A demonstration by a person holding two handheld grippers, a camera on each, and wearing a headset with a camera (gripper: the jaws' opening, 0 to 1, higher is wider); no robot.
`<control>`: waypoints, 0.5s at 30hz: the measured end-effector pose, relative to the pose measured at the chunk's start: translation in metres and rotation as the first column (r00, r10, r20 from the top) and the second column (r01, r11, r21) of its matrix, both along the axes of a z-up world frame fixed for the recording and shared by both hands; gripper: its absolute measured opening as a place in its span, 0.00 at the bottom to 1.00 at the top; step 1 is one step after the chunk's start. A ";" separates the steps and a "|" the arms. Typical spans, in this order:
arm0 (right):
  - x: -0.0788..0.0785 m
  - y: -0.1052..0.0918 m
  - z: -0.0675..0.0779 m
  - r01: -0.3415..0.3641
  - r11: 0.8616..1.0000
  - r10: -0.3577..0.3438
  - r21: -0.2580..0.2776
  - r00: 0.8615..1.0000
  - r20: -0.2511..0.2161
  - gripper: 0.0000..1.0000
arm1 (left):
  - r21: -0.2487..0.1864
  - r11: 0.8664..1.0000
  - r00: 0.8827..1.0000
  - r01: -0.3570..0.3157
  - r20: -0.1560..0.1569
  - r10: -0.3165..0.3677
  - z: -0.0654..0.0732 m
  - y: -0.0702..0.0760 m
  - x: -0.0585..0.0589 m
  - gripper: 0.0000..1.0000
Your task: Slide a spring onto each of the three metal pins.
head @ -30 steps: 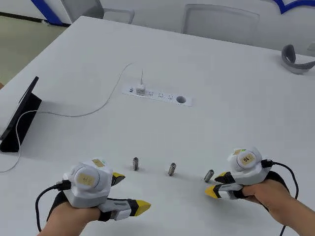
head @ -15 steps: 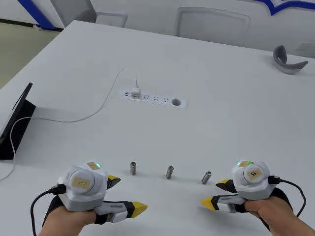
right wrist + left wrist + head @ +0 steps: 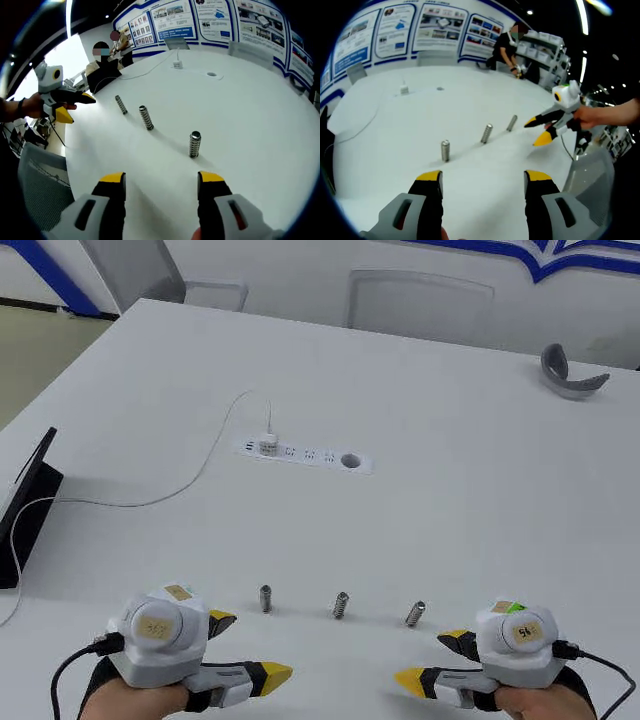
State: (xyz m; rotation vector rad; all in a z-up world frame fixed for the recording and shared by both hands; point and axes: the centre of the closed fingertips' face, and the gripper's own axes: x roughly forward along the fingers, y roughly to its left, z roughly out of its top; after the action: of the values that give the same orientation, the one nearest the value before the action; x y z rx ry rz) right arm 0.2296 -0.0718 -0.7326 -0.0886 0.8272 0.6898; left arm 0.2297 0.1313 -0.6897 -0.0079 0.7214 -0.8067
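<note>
Three metal pins stand in a row on the white table, each with a spring coiled around it: the left pin (image 3: 266, 598) (image 3: 445, 149) (image 3: 120, 104), the middle pin (image 3: 341, 605) (image 3: 486, 133) (image 3: 146, 118) and the right pin (image 3: 415, 614) (image 3: 512, 123) (image 3: 194, 144). My left gripper (image 3: 248, 649) (image 3: 482, 176) is open and empty, just left of and nearer than the left pin. My right gripper (image 3: 432, 661) (image 3: 159, 177) is open and empty, near the right pin. Each gripper also appears in the other's view: the right gripper (image 3: 540, 131) and the left gripper (image 3: 70, 107).
A white power strip (image 3: 305, 454) with a plugged charger and white cable (image 3: 205, 465) lies mid-table. A dark tablet (image 3: 25, 510) stands at the left edge. A grey curved object (image 3: 570, 375) rests far right. Chairs (image 3: 420, 302) stand behind the table. A person (image 3: 506, 46) is in the background.
The head camera has tilted, shifting the scene. Both grippers have drawn back toward me; the right gripper has moved away from the right pin. The pins have not moved.
</note>
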 end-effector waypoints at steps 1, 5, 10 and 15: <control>-0.002 0.001 0.000 0.000 1.000 0.000 0.000 1.000 0.002 0.60 | -0.001 1.000 1.000 -0.003 0.000 0.003 0.000 0.001 0.000 0.67; -0.007 0.005 0.002 0.017 1.000 -0.017 0.015 1.000 0.009 0.63 | 0.000 1.000 1.000 -0.005 0.002 0.005 0.002 0.004 0.001 0.67; -0.009 0.008 0.005 0.046 0.998 -0.047 0.043 0.999 0.011 0.67 | 0.005 1.000 1.000 0.002 0.002 -0.002 0.001 0.006 -0.001 0.68; -0.010 0.012 0.018 0.061 0.996 -0.063 0.067 0.998 0.028 0.73 | -0.003 1.000 1.000 0.002 0.002 -0.002 0.004 0.006 0.000 0.68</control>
State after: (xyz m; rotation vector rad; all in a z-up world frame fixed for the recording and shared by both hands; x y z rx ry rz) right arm 0.2194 -0.0597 -0.7143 -0.0135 0.7742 0.6559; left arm 0.2293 0.1376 -0.6860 -0.0088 0.7183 -0.8100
